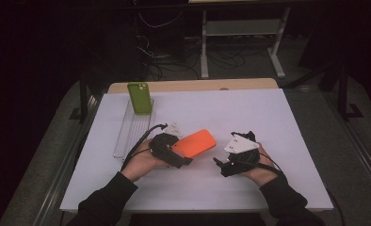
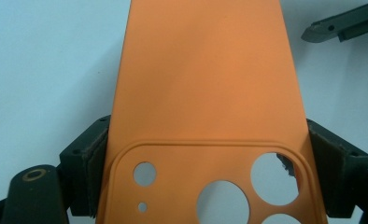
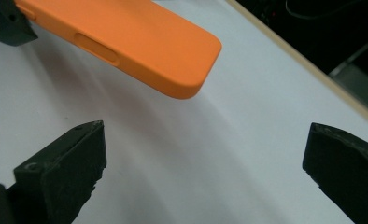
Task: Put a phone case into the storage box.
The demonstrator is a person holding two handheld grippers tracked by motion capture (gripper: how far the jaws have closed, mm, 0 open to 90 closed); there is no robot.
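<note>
Orange phone case [image 1: 197,143], frame centre: clamped at its camera end by left gripper [image 2: 205,154], presented clear of the white table [image 1: 249,113]. Right gripper [image 3: 205,163] spread wide, empty, probably lining up. Green phone case [image 1: 140,97] upper left, racked.

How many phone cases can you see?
2. The orange phone case is held by its camera end in the left tongs, mid-table. The green phone case stands at the far end of the clear rack.

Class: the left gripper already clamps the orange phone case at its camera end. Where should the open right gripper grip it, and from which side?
Probably the free rounded end of the orange phone case, across its long edges as the left gripper does. The right gripper faces that end, jaws wide.
</note>
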